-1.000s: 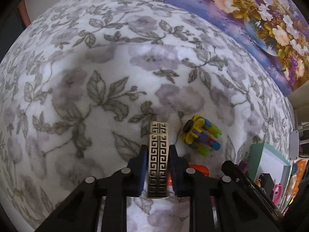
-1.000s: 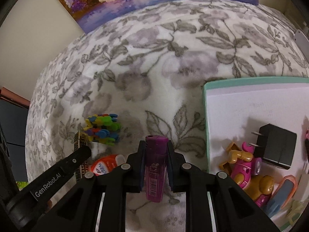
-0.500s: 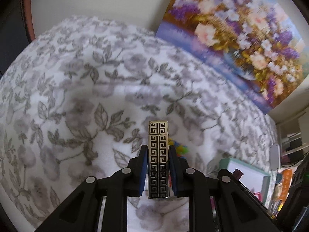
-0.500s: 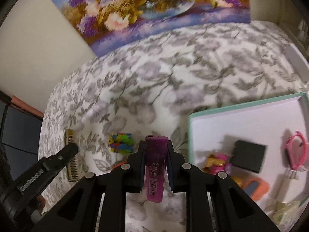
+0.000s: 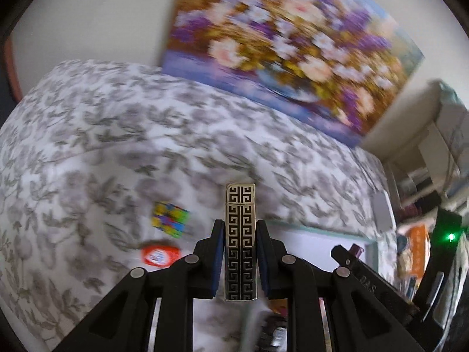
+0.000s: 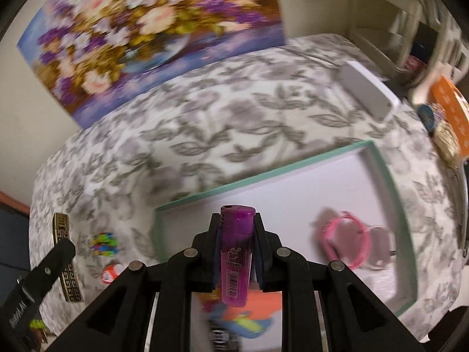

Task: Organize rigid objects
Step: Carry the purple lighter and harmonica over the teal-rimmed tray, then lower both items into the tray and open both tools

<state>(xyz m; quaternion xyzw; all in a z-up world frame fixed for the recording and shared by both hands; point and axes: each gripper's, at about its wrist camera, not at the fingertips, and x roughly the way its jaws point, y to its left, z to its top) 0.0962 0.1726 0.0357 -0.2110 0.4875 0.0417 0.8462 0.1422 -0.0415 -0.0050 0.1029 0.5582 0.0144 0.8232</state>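
a gold key-pattern lighter (image 5: 240,243) is clamped upright in the closed left gripper (image 5: 239,228). a purple lighter (image 6: 236,249) is pinched by the right gripper (image 6: 236,226), with the teal-rimmed tray (image 6: 263,176) just ahead of its jaws.

Bed w/ grey-and-white floral cover (image 6: 222,123). On it: teal-rimmed white tray (image 6: 258,177) at 3 o'clock, multicoloured toy (image 5: 170,219) at 9, red-and-white tube (image 5: 159,256) just below it, white flat box (image 6: 368,91) at 1, near the far edge.
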